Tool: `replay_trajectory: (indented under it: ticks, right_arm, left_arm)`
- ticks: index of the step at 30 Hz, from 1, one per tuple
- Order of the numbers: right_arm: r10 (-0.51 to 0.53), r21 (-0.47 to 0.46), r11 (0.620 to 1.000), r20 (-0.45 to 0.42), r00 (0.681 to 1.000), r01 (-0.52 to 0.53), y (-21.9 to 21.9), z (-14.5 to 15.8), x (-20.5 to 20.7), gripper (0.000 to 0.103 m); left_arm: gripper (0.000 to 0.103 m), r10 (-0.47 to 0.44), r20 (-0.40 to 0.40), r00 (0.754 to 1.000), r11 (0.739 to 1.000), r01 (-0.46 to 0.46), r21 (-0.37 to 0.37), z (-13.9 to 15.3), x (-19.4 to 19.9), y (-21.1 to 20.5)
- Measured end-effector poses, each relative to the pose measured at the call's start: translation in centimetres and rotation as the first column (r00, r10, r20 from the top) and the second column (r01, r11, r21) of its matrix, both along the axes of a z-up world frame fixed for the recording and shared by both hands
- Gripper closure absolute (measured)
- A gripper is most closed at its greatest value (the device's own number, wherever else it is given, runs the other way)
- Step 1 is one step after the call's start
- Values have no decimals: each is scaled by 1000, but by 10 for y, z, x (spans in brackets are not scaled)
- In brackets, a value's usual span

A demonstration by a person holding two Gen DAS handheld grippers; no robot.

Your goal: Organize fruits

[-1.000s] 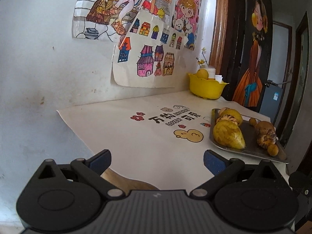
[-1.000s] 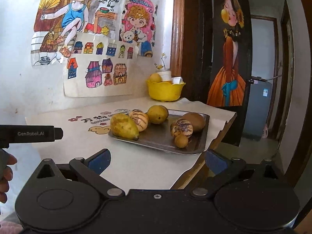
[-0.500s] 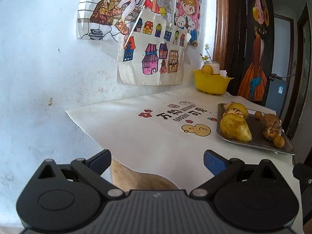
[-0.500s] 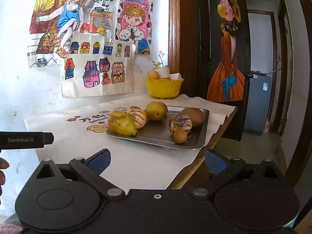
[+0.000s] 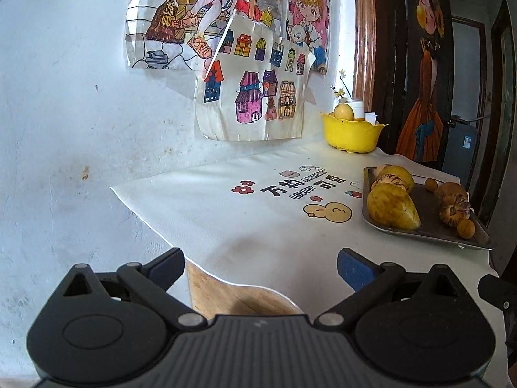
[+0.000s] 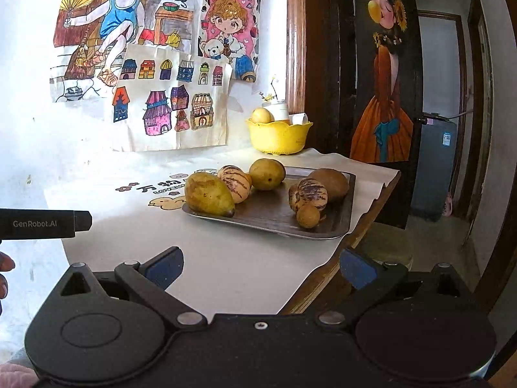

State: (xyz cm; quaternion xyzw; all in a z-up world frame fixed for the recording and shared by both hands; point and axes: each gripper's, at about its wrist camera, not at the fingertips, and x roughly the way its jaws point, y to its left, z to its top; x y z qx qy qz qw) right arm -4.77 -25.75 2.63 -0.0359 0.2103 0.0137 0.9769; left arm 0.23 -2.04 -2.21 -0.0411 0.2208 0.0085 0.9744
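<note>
Reading "GenRobot.AI" on its side, the left gripper [image 6: 45, 223] gapes wide and empty like the right gripper [image 6: 260, 266], both short of the fruits [image 6: 209, 197] on the metal tray [image 6: 336, 226].

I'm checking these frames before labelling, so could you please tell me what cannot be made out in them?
- Yellow bowl: its rim hides its contents in both views; only one round fruit and a white container's top show.
- Metal tray: left wrist view, the big yellow fruit hides the fruits behind it.
- Left gripper: right wrist view, cut off by the left edge, jaws unseen there.
</note>
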Motion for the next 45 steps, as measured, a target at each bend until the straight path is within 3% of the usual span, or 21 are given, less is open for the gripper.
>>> replay_trajectory:
  ticks: [45]
  right_arm:
    - [4,-3,1000,-9,1000,-4,2,-1,2,1]
  left_arm:
    - [0,-2,-15,1000,1000,2,-1,-5,1,-1]
